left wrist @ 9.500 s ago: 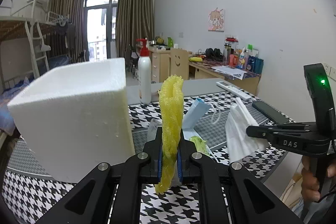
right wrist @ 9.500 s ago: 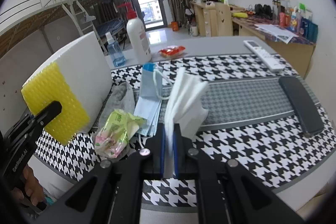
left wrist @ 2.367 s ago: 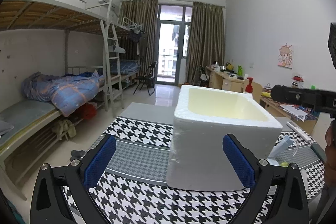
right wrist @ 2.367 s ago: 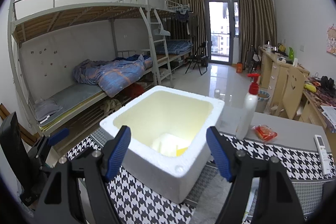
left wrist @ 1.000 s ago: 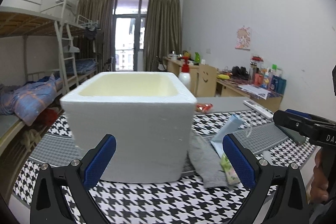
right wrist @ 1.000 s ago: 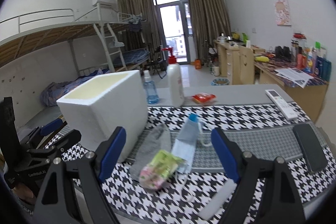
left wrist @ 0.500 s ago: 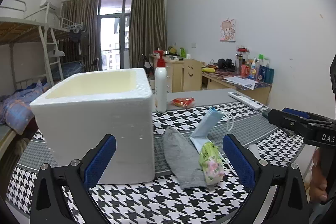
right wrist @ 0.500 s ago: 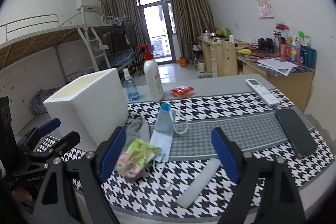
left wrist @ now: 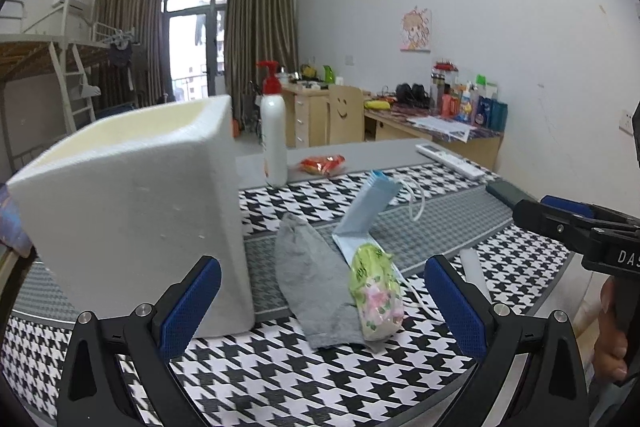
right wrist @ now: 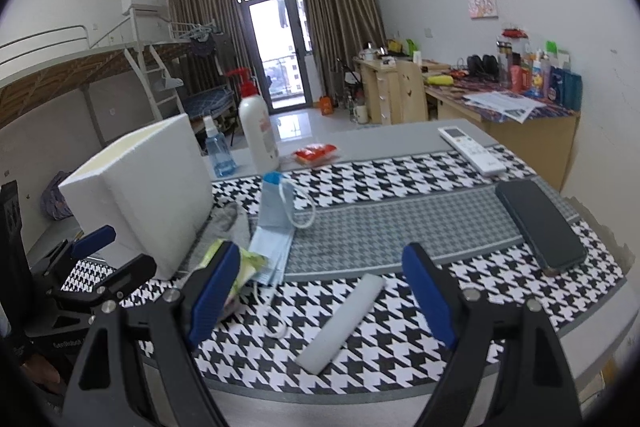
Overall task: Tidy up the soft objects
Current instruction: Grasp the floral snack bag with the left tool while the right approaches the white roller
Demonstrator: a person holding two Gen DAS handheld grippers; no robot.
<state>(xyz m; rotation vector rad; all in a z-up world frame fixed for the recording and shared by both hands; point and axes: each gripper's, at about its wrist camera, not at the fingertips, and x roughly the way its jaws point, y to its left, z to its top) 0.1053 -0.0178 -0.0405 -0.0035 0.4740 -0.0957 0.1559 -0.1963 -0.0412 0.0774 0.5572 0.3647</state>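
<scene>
Left wrist view: left gripper (left wrist: 322, 301) stands wide and empty; sock (left wrist: 316, 279) and tissue pack (left wrist: 376, 293) lie beside foam box (left wrist: 132, 211); right gripper (left wrist: 576, 231) reads "DAS". Right wrist view: right gripper (right wrist: 316, 291) stands wide, empty, above a white roll (right wrist: 342, 319); masks (right wrist: 274, 227) lie just beyond; no other lettering legible.
</scene>
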